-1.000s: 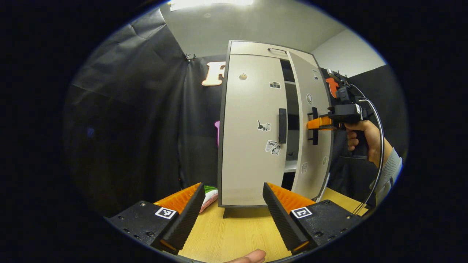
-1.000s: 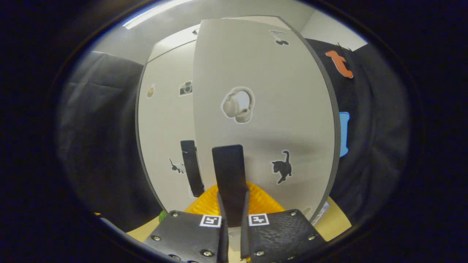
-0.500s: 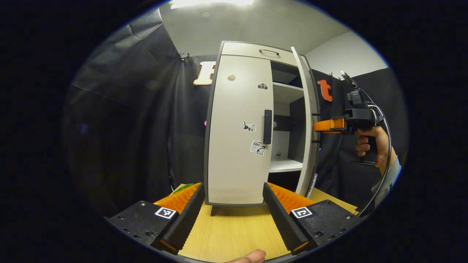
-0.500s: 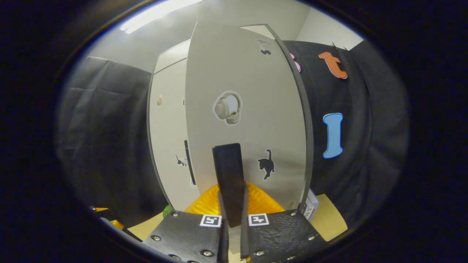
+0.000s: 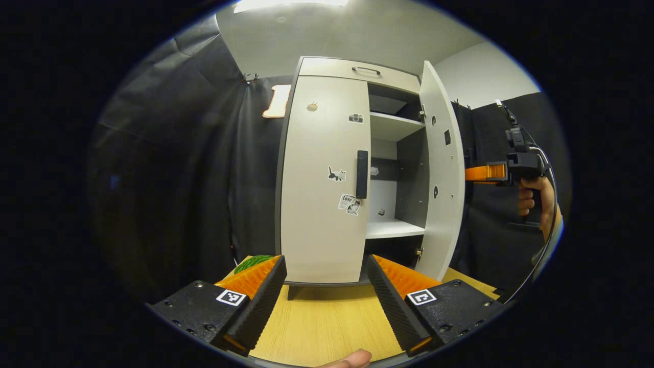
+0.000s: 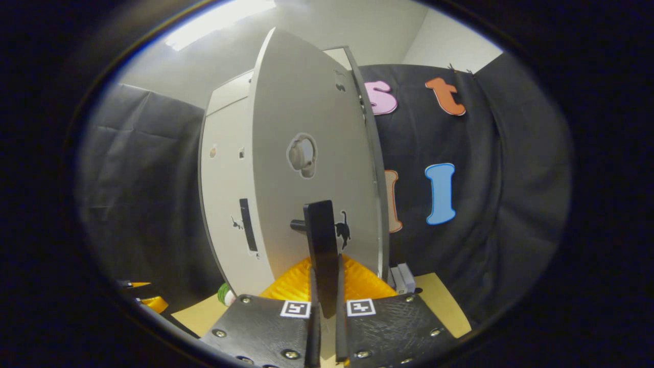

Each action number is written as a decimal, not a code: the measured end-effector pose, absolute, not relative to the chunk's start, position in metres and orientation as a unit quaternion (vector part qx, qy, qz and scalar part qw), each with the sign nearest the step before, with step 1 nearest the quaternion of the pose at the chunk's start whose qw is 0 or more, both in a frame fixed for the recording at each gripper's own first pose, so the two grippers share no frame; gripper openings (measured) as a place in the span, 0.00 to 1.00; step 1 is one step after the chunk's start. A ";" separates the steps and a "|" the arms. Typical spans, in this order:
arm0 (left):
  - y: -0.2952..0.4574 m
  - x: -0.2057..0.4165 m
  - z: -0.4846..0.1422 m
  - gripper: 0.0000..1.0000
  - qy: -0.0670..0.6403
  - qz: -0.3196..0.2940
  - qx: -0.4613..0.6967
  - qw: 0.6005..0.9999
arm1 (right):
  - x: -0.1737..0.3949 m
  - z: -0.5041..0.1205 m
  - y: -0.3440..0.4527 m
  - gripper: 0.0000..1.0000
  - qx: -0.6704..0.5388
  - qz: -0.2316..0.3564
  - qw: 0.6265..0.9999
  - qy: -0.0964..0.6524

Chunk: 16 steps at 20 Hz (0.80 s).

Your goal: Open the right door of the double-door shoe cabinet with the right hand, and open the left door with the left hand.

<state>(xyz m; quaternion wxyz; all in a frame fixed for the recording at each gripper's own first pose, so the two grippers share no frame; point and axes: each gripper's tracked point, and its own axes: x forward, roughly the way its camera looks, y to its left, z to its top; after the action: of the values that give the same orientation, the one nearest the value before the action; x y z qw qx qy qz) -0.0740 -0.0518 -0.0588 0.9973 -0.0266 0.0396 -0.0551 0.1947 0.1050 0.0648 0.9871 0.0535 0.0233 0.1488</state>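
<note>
While right tool (image 6: pixel 324 312) clamps it, handle (image 6: pixel 321 245) stands upright — vertical.

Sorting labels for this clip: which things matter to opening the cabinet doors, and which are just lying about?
Job: right door; its handle, clamped by right claw; left door; its handle; left claw.
Lying about: green item; small box.

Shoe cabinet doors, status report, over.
Right gripper shut on right door handle; right door swung wide. Left gripper open; left door closed. Nothing blocking.
</note>
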 end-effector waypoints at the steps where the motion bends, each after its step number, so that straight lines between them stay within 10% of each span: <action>1: -0.057 -0.075 -0.059 0.98 0.040 -0.059 -0.026 0.997 | 0.195 0.066 0.099 0.11 0.049 0.143 0.988 0.021; 7: -0.089 -0.068 -0.063 0.98 0.048 -0.088 -0.027 0.995 | 0.209 0.067 0.054 0.01 0.041 0.067 0.997 0.009; 16: -0.077 -0.059 -0.076 0.98 0.065 -0.078 -0.024 0.995 | 0.200 0.069 0.084 0.01 0.084 0.152 0.984 0.023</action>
<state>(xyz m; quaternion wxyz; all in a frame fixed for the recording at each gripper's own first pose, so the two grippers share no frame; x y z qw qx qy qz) -0.0592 -0.0774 -0.0757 0.9946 -0.0240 0.0648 -0.0775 0.2005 0.0843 0.0685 0.9845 0.0843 0.0226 0.1524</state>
